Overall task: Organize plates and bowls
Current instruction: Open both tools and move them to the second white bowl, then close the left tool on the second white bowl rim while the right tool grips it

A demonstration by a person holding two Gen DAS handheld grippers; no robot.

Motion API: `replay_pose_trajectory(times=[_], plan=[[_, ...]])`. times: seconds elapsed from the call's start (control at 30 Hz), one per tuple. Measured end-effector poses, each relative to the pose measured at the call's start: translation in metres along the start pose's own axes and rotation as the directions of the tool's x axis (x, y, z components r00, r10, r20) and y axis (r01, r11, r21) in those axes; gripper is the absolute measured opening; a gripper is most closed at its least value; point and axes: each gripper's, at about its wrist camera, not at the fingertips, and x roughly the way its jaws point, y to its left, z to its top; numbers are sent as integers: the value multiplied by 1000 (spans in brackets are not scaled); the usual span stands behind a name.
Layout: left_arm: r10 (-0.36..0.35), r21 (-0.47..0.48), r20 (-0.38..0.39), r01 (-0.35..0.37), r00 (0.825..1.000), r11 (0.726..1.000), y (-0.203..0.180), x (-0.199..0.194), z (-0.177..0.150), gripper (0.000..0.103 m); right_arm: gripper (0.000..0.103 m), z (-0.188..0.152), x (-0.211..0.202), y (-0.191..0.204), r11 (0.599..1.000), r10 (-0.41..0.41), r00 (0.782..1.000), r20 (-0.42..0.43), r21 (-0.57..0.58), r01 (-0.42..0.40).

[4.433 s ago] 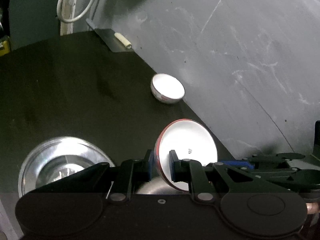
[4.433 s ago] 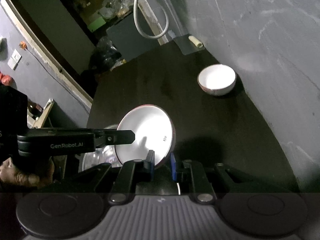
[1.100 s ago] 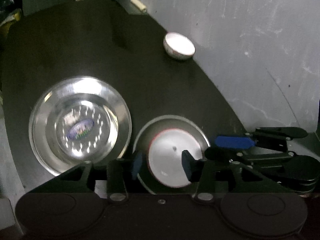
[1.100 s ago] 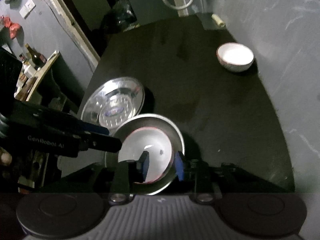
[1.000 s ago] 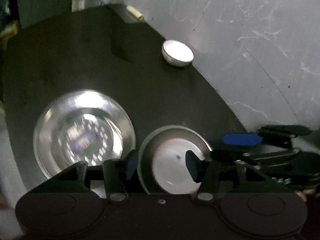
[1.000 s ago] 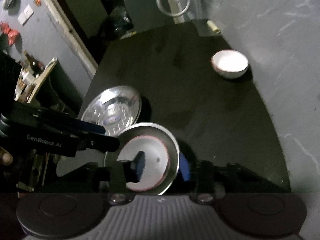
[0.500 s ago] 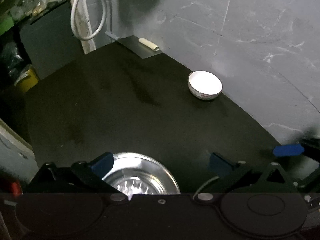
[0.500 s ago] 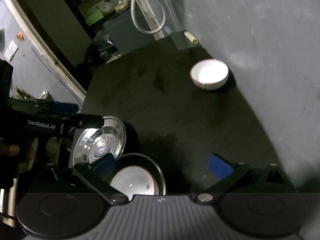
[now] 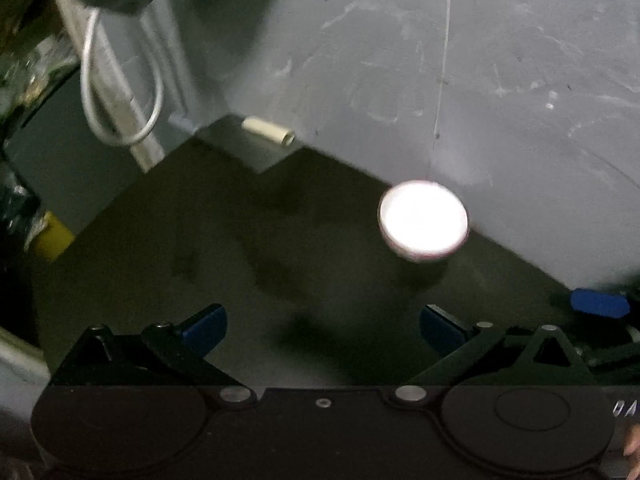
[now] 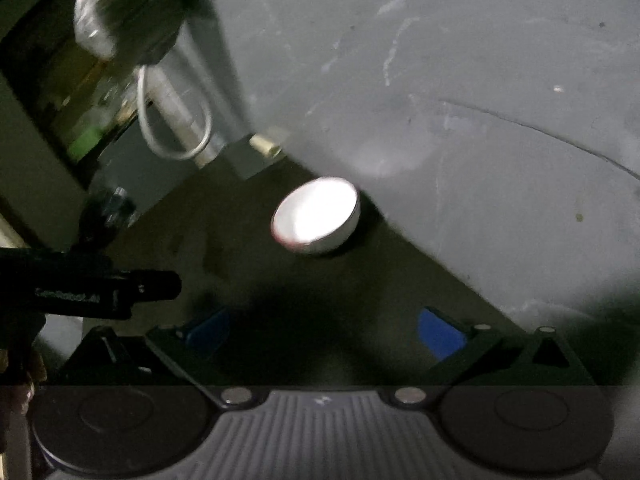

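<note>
A small white bowl with a red rim (image 9: 423, 224) sits on the dark table (image 9: 200, 264) close to the grey wall. It also shows in the right wrist view (image 10: 316, 216). My left gripper (image 9: 322, 326) is open and empty, well short of the bowl. My right gripper (image 10: 324, 334) is open and empty, also short of the bowl. The left gripper shows at the left edge of the right wrist view (image 10: 132, 286). The steel plates and the other white bowl are out of view.
The grey wall (image 9: 480, 80) runs along the table's far right edge. A small cream cylinder (image 9: 269, 130) lies on a metal ledge at the far corner. A looped white cable (image 9: 120, 92) hangs at the back left. A yellow object (image 9: 52, 236) sits off the table's left edge.
Both grippers let go of the red-rimmed bowl in the steel plate, opened wide and moved forward toward the far white bowl. The plates have dropped out of view.
</note>
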Motion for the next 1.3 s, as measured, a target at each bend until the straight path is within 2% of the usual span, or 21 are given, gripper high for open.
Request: replay_pose_trajectory(times=[0.1, 0.23, 0.53, 0.73, 0.9, 1.2, 1.27, 1.3], plan=[[-15, 29, 10, 14, 1000, 999, -3, 20, 21, 102, 103, 5, 16, 1, 1000, -22, 999, 38, 16, 21], [4, 84, 13, -5, 1000, 996, -7, 44, 41, 102, 103, 14, 27, 1, 997, -29, 996, 80, 79, 22], [22, 152, 28, -26, 999, 988, -8, 79, 63, 102, 97, 26, 55, -1, 983, -37, 995, 94, 181, 20], [41, 151, 20, -43, 999, 988, -6, 94, 69, 102, 90, 29, 69, 0, 970, -55, 995, 85, 240, 33], [0, 128, 3, 0, 1000, 992, -6, 103, 70, 102, 88, 27, 69, 0, 967, -51, 994, 100, 254, 25], [-69, 101, -34, 72, 997, 992, -10, 115, 68, 81, 72, 25, 79, -9, 953, -61, 996, 64, 300, 39], [-106, 84, -45, 109, 993, 991, -11, 117, 68, 77, 63, 26, 81, -10, 954, -64, 996, 54, 297, 45], [-124, 74, -51, 128, 991, 989, -12, 119, 68, 70, 59, 27, 83, -10, 955, -70, 997, 45, 293, 54]])
